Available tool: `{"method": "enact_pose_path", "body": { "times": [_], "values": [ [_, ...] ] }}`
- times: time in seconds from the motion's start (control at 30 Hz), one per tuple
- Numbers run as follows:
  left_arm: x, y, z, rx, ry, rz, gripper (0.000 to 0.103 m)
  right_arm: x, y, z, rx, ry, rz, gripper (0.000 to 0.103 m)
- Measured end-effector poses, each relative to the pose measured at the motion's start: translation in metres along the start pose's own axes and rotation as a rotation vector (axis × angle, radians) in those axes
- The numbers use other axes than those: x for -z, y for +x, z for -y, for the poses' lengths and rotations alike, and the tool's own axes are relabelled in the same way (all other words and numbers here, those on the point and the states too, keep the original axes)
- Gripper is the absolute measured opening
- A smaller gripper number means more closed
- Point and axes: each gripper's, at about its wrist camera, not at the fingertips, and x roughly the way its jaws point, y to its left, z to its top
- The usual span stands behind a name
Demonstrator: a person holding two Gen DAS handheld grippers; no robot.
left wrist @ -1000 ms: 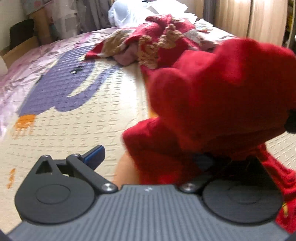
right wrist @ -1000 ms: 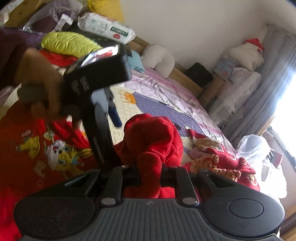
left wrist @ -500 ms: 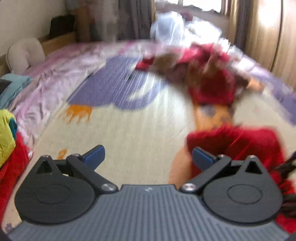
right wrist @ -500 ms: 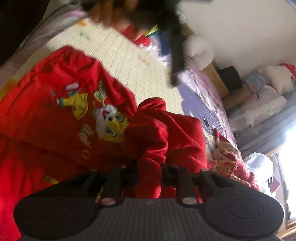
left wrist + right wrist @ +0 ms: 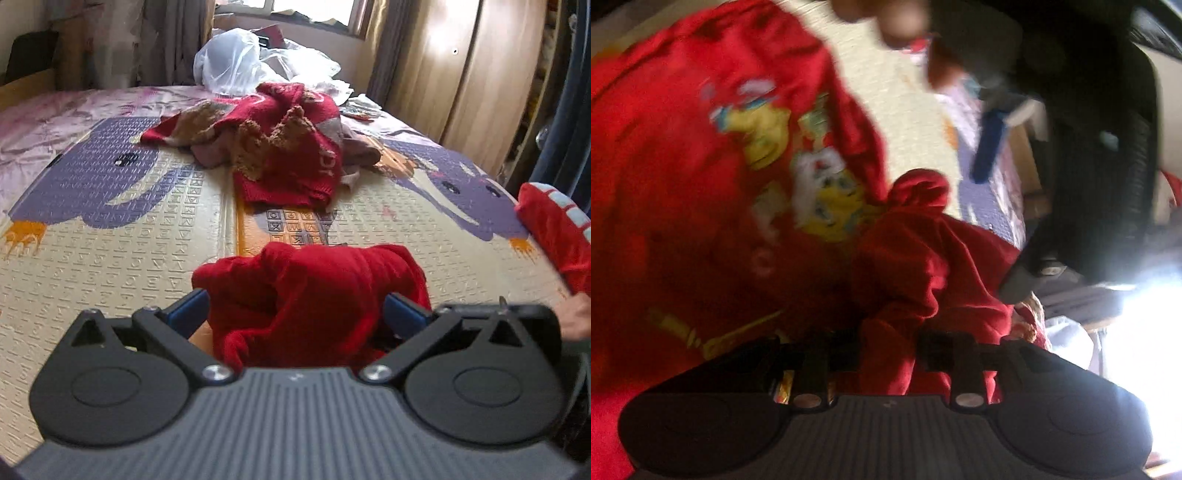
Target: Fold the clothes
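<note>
Red top bunched between both grippers

Bed mat (image 5: 110,236) carries two garment heaps: a red-and-tan knit pile (image 5: 280,147) far back and the red cartoon-print top (image 5: 701,166) up close. Left gripper (image 5: 295,310), angled downward, stands spread wide with a red fold (image 5: 306,291) lying loose between its blue fingers. Right gripper (image 5: 886,350), blurred, is opening around a cloth bunch. Only the right view shows the print; only the left shows the pile.

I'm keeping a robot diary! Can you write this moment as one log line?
left claw: wide open around red garment | right claw: opening, red fabric between | foam mat: clothes pile waiting
</note>
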Motion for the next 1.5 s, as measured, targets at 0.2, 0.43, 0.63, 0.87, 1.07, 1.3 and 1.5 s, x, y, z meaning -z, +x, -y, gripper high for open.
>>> {"method": "enact_pose_path", "body": {
  "times": [0.2, 0.43, 0.63, 0.87, 1.07, 1.3, 1.5],
  "values": [
    [0.018, 0.025, 0.013, -0.061, 0.04, -0.101, 0.103, 0.003, 0.0, -0.005, 0.003, 0.051, -0.012, 0.035],
    [0.02, 0.026, 0.011, -0.066, 0.022, -0.106, 0.103, 0.014, -0.032, -0.002, 0.015, 0.18, -0.006, 0.063],
    [0.018, 0.03, 0.009, -0.063, 0.019, -0.116, 0.103, 0.044, -0.076, 0.012, 0.022, 0.541, 0.065, 0.064],
    [0.021, 0.031, 0.012, -0.07, 0.042, -0.129, 0.103, 0.087, -0.1, 0.039, 0.026, 1.077, 0.199, 0.027],
    [0.021, 0.029, 0.008, -0.059, 0.03, -0.136, 0.103, 0.085, -0.088, 0.079, -0.016, 1.227, 0.208, 0.015],
    [0.019, 0.027, 0.0, -0.027, -0.011, -0.135, 0.103, 0.074, -0.039, 0.068, -0.099, 1.1, 0.078, 0.015],
    [0.026, 0.042, 0.006, -0.028, -0.012, -0.159, 0.103, 0.068, 0.003, 0.056, -0.001, 1.001, -0.072, 0.012]
  ]
}}
